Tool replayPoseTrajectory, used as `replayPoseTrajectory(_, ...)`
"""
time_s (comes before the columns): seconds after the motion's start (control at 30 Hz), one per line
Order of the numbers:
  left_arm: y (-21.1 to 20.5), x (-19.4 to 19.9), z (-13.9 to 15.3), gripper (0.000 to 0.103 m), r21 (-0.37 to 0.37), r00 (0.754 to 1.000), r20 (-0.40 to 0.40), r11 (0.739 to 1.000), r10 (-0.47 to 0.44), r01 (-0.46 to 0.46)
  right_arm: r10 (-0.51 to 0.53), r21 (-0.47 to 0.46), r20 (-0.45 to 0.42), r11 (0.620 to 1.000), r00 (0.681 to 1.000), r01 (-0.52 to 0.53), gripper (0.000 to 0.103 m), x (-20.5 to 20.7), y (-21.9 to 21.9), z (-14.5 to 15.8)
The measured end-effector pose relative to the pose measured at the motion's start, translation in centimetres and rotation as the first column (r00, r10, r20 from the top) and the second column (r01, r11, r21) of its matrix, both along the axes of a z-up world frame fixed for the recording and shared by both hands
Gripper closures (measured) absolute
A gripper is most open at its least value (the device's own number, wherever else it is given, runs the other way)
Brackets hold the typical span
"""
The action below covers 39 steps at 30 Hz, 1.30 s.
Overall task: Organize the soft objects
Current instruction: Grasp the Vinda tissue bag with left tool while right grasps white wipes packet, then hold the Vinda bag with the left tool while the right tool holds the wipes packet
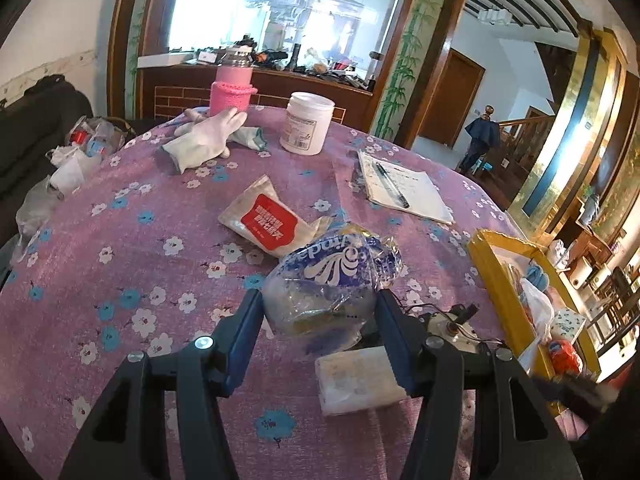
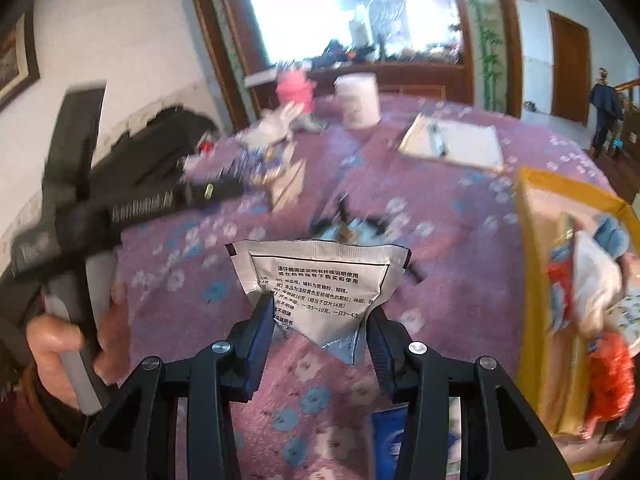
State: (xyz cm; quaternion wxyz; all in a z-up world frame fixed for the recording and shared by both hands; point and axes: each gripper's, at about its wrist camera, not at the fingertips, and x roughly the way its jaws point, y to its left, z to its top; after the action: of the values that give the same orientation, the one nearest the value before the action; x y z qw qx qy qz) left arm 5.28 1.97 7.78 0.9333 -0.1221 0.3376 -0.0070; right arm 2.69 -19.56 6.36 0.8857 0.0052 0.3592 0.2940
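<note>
The left tongs [image 1: 320,312] are clenched on a crumpled blue-and-clear plastic bag [image 1: 334,280], which bulges between their 2 blue pads just above the flowered purple table [image 1: 132,248]. Just nearer than the bag, a white tissue pack [image 1: 358,380] lies flat on the cloth. Just beyond the bag rests a beige sachet with a red label [image 1: 270,220]. Right of the bag stands a yellow-rimmed box [image 1: 500,280] holding soft items, at the table's edge. Farther past the bag, a notepad [image 1: 416,194] carries 1 pen [image 1: 391,185]; farther still lie white gloves [image 1: 208,138], a white jar [image 1: 306,123] and a pink bottle [image 1: 232,90]. The right tongs [image 2: 320,320] grip a silver printed sachet [image 2: 320,280], held off the cloth, left of the same box [image 2: 536,280]. That view is motion-blurred, and the left hand [image 2: 76,344] shows at its left.
</note>
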Motion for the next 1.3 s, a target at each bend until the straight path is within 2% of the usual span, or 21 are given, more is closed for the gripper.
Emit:
replayPoseTrajectory(0.17, -1.2, -0.2, 0.2, 0.046, 0.044, 0.999, 0.022, 0.999, -0.027, 0.026, -0.069, 0.045, 0.015, 0.997, 0.998, 0.068, 0.055, 1.0, -2.4, 0.7)
replayPoseTrajectory(0.37, -3.3, -0.7, 0.5, 0.046, 0.13, 0.997, 0.059, 0.99, -0.054, 0.046, -0.138, 0.018, 0.068, 0.99, 0.988, 0.137, 0.055, 1.0, -3.2, 1.2)
replayPoseTrajectory(0.6, -5.6, -2.3, 1.4, 0.046, 0.268, 0.983, 0.171, 0.963, -0.068, 0.02, -0.169, 0.013, 0.062, 0.986, 0.984, 0.169, 0.055, 1.6, -3.6, 0.7)
replayPoseTrajectory(0.77, -6.7, -3.0, 1.6, 0.046, 0.335, 0.974, 0.213, 0.942, -0.075, -0.001, -0.19, 0.01, 0.072, 0.982, 0.979, 0.19, 0.055, 1.7, -3.8, 0.6)
replayPoseTrajectory(1.3, -8.1, -3.3, 1.4, 0.046, 0.394, 0.969, 0.231, 0.919, -0.091, -0.007, -0.203, 0.03, 0.058, 0.979, 0.977, 0.202, 0.055, 2.2, -4.2, 0.3)
